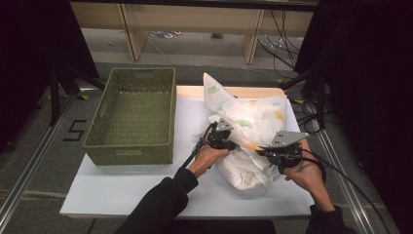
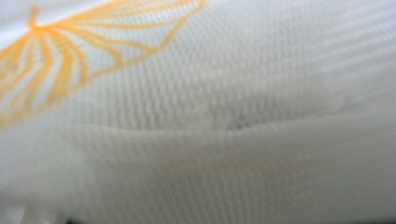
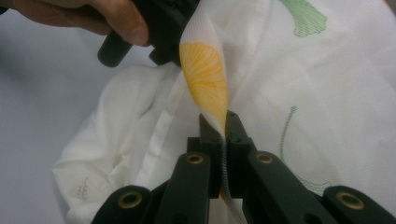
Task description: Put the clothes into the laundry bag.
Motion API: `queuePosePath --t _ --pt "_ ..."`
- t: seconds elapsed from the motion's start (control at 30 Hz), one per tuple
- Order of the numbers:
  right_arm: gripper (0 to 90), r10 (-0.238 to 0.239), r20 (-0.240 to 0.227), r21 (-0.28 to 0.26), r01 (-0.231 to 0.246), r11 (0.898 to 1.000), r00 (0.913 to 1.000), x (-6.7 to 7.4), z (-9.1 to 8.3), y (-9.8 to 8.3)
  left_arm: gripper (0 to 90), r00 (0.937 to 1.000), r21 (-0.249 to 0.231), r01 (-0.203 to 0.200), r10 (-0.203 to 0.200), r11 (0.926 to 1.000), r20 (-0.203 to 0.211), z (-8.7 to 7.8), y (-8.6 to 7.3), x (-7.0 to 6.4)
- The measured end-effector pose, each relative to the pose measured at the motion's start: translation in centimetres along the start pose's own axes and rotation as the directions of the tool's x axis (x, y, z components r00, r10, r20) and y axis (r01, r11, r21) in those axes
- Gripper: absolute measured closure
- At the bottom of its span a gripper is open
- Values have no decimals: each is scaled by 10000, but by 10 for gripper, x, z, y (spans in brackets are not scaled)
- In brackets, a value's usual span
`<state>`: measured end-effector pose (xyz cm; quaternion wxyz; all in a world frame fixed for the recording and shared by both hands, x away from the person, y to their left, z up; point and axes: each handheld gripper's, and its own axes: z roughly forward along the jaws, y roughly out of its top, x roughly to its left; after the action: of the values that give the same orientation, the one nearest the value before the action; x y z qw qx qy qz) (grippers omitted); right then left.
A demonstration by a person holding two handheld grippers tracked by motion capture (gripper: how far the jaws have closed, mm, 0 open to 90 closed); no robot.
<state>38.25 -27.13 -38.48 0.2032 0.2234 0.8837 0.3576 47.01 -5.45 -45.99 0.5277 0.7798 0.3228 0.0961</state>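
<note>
A white mesh cloth (image 1: pixel 248 126) printed with orange and green leaves lies bunched on the right half of the white table (image 1: pixel 122 190). My right gripper (image 1: pixel 261 150) comes in from the right and is shut on a thin fold of it; in the right gripper view the jaws (image 3: pixel 224 123) pinch the fold just below an orange leaf. My left gripper (image 1: pixel 234 145) is at the cloth's left side, and the same fold runs taut up into it (image 3: pixel 170 51). In the left gripper view the cloth (image 2: pixel 196 93) lies right against the camera and hides the jaws.
An empty green woven basket (image 1: pixel 129 152) stands on the left half of the table. Bare table top lies in front of the basket and the cloth. Cables and black frame legs run along the floor at the right (image 1: pixel 316 117).
</note>
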Motion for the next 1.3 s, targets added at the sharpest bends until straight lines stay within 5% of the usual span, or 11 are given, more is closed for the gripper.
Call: queuePosePath --t 0.2,0.4,0.6,0.63,0.73,0.8,0.87,0.93,1.1,1.23,1.3 --pt "898 3 -66 374 0 9993 10000 2 9 -4 430 9967 1111 657 -598 9916 -555 -3 -10 19" --pt "898 125 -38 417 -123 9991 9999 0 11 -7 278 9925 1345 235 -71 9906 -1217 -73 2 31" --pt "898 47 -77 402 -44 9992 10000 1 12 -4 338 9598 1580 355 104 9868 -2806 -78 6 51" --pt "898 66 -101 404 -62 9992 9999 1 11 -4 350 9606 2180 90 521 9759 -2731 -73 4 56" --pt "898 73 -68 335 -71 9994 9999 0 11 -5 346 9333 2629 -185 1109 9646 -3415 -45 -2 57" --pt "898 127 -93 347 -124 9993 9999 0 11 -6 328 9220 2828 459 684 9581 -3812 -30 -2 55" --pt "898 79 -137 319 -75 9995 9999 -1 12 -5 342 9167 2816 -47 1166 9595 -3823 -19 0 53" --pt "898 2 -131 317 2 9995 9999 -1 11 -6 397 9062 3471 -27 1491 9378 -3957 -9 1 61" --pt "898 158 -256 509 -145 9986 9995 1 12 -6 869 9572 3711 218 878 9283 -2757 -16 -11 65" --pt "897 160 -361 614 -138 9980 9992 2 18 -8 877 9902 3569 -330 791 9336 -1152 -62 -12 42" --pt "897 249 -393 705 -221 9973 9989 3 20 -9 877 9947 3384 -369 669 9403 -775 -74 -15 35"
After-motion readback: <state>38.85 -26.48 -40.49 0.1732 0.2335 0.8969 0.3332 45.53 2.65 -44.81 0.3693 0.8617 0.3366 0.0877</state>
